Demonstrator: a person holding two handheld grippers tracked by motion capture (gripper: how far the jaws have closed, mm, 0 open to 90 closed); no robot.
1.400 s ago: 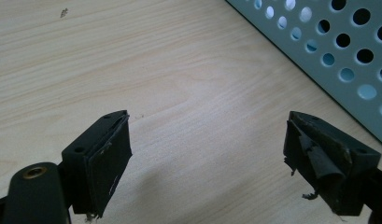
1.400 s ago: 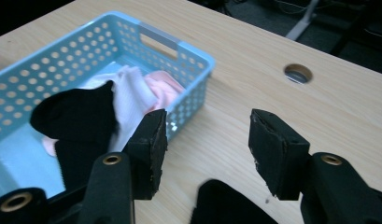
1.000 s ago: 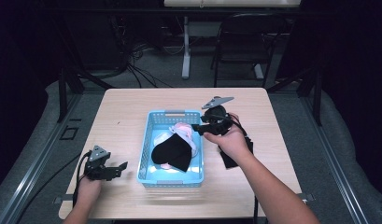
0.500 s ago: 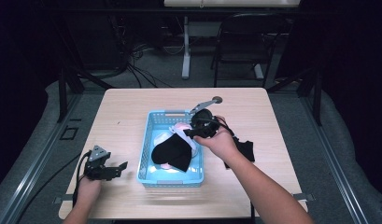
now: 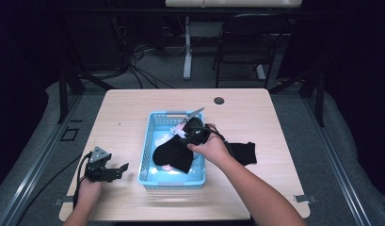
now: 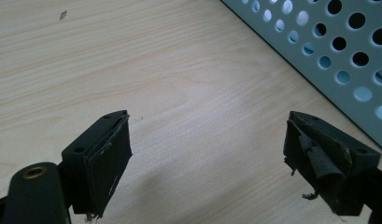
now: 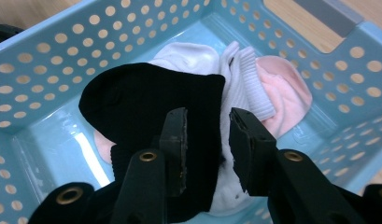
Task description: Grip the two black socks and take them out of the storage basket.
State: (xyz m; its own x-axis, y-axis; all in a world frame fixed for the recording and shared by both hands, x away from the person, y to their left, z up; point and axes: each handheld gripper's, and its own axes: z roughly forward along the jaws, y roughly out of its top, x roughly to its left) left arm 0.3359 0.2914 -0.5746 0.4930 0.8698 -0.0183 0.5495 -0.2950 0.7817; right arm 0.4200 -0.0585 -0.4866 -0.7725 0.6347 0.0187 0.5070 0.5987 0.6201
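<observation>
The black sock [image 7: 151, 107] covers part of the pink sock [image 7: 286, 93] at the basket's [image 7: 48, 51] six o'clock. The right gripper [image 5: 188, 134] hides the white sock's far end in the high view.

Light wood surface [image 5: 133, 108], rectangular, with a round cable hole [image 5: 219, 100] near the far edge, right of centre. Grey carpet floor [image 5: 293, 108] all round. Beyond the far edge: a dark chair [image 5: 246, 42], a white post with foot [image 5: 187, 47], and tangled black cables [image 5: 133, 61] on the floor by the far left corner. Black frame legs [image 5: 63, 89] off the left side. Room behind is dark; light falls on the surface from above.
</observation>
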